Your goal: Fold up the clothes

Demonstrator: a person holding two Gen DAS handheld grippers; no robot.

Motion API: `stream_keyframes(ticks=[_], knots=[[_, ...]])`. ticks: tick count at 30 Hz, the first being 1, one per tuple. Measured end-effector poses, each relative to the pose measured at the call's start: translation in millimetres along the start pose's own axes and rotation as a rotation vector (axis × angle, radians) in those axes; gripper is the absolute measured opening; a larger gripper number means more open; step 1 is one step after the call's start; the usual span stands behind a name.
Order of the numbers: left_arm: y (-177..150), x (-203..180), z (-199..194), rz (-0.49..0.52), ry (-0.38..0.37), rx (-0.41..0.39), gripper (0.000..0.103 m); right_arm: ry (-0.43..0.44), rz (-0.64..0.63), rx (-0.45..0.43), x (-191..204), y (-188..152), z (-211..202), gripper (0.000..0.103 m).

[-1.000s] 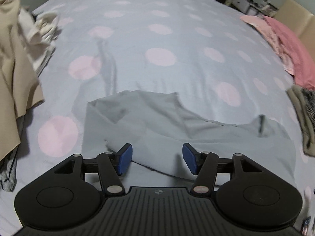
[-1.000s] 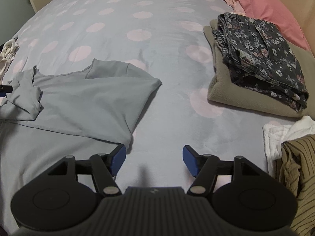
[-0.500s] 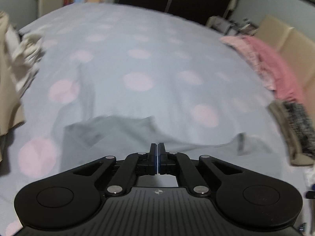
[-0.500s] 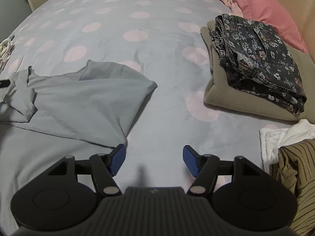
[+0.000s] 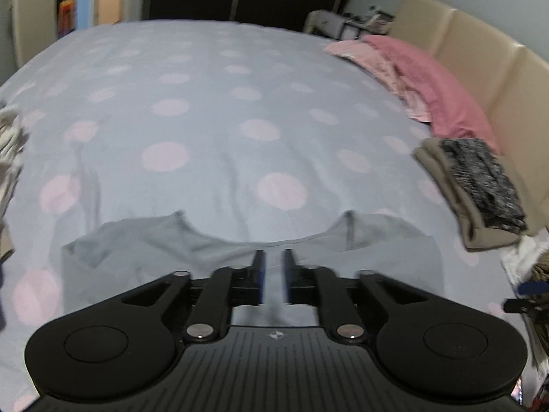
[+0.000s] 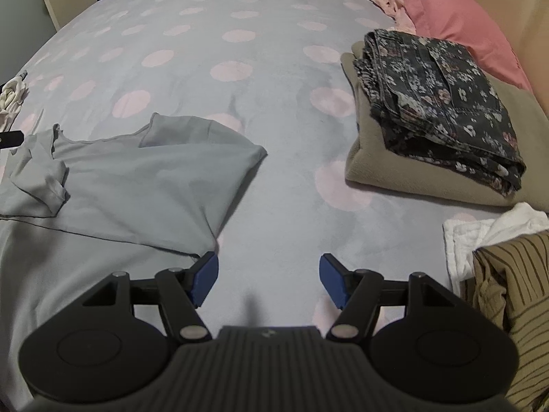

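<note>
While spread on the dotted bed cover (image 6: 274, 110), grey shirt (image 6: 144, 185) lies flat with neckline away from cameras and one sleeve folded in on its far left in right wrist view. Sits left of centre there, lower middle in left wrist view (image 5: 147, 240).

Left gripper (image 5: 273, 276) over shirt just below neckline, jaws opening, narrow gap; cloth visible behind gap, can't tell if any sits between the pads, no pinch seen. View blurred.

Right gripper (image 6: 268, 276) jaws wide apart, nothing between them, above bare cover just right of shirt's near corner.

Right of shirt, well apart: floral garment (image 6: 442, 103) folded on top of olive garment (image 6: 411, 175). Beyond those, pink fabric (image 6: 456, 10) against beige headboard (image 5: 480, 55). Near right edge: white cloth (image 6: 480, 233) beside striped brown garment (image 6: 511, 295). Far left edge: cream cloth (image 6: 12, 94).
</note>
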State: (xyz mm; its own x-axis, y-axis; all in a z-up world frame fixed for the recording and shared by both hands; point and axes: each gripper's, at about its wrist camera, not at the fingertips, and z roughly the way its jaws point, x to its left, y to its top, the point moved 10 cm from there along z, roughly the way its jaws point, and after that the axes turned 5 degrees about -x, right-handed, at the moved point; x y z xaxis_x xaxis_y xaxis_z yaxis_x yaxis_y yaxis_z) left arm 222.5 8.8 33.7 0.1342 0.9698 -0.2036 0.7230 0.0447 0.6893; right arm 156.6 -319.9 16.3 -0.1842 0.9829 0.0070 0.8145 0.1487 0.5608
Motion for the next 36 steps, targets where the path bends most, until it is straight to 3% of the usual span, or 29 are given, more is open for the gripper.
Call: stream_keyframes(ticks=[4,8,12,14,15,16,18,23,29,33,36], knots=[[-2.8,48.6,6.3,-0.048,0.121,0.012,0.049,-0.005,0.01,0.013,-6.1,-4.4,3.1,0.069],[-11.6,95.4,16.3,-0.133,0.227,0.041,0.054,-0.002,0.012,0.023,-6.0,-5.4,7.0,0.069],[-25.5,111.7,26.3,-0.182,0.232,0.071,0.054,0.004,-0.002,0.029,0.6,-3.9,11.4,0.069],[-31.0,118.1,30.5,-0.196,0.233,0.08,0.05,0.005,-0.011,0.034,4.8,-3.9,13.6,0.069],[-30.1,117.3,30.7,-0.181,0.232,0.066,0.035,0.006,-0.015,0.036,6.7,-3.9,14.7,0.069],[-29.2,116.2,30.4,-0.165,0.225,0.053,0.013,0.006,-0.02,0.039,8.6,-3.8,15.8,0.069],[-24.9,111.7,26.2,-0.153,0.193,0.022,0.006,0.006,-0.028,0.042,11.8,-3.7,17.5,0.069],[-4.4,80.7,6.0,-0.116,0.091,-0.078,0.003,0.007,-0.036,0.041,16.1,-2.7,16.9,0.069],[19.6,-14.6,-32.0,0.022,-0.145,-0.173,0.003,0.014,-0.029,0.02,17.5,1.3,7.5,0.069],[11.2,-89.7,-50.7,0.148,-0.297,-0.149,0.003,0.029,-0.022,-0.001,17.9,3.2,-1.8,0.069],[-11.3,-132.5,-52.0,0.231,-0.357,-0.073,0.004,0.036,-0.013,-0.014,15.5,3.3,-8.1,0.069]])
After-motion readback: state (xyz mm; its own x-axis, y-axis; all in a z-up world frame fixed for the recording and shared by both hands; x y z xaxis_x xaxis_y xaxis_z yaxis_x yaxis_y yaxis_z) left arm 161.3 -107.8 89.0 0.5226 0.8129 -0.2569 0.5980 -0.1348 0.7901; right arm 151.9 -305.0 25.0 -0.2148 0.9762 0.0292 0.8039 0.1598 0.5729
